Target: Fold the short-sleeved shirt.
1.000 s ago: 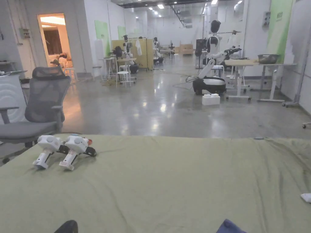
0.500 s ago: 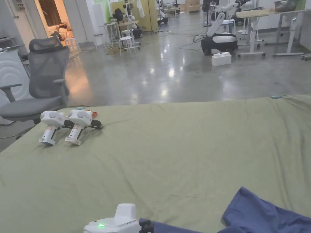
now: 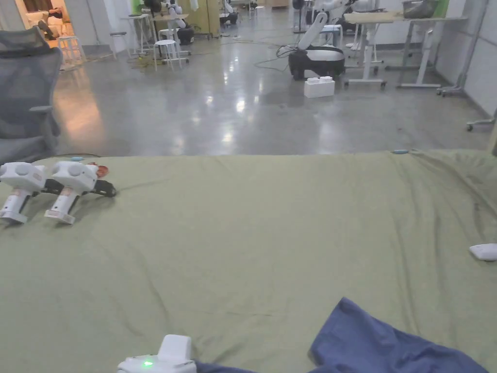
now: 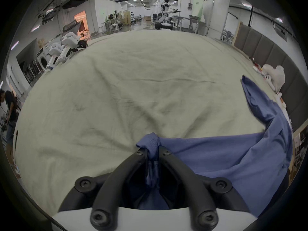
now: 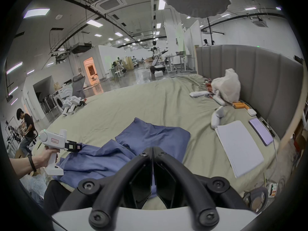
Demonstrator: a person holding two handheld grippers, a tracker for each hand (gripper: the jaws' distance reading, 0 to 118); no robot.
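Blue shirt (image 3: 383, 345) now farther onto the bed (image 3: 272, 218), bunched, unfolded; left gripper (image 4: 152, 151) clamps its edge; right gripper (image 5: 152, 153), beside it, closed, seemingly empty.

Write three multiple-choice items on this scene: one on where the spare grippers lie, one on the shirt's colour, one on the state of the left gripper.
1. Where do the two spare grippers lie on the green sheet?
A. far left edge
B. centre
C. on the shirt

2. What colour is the shirt?
A. red
B. blue
C. white

3. What is the left gripper doing?
A. open above the sheet
B. shut with nothing in it
C. shut on a bunch of the shirt

Answers: 1 A, the head view shows them by the sheet's far left edge. 2 B, the cloth is blue in all views. 3 C, the left gripper view shows blue cloth pinched between both jaws.
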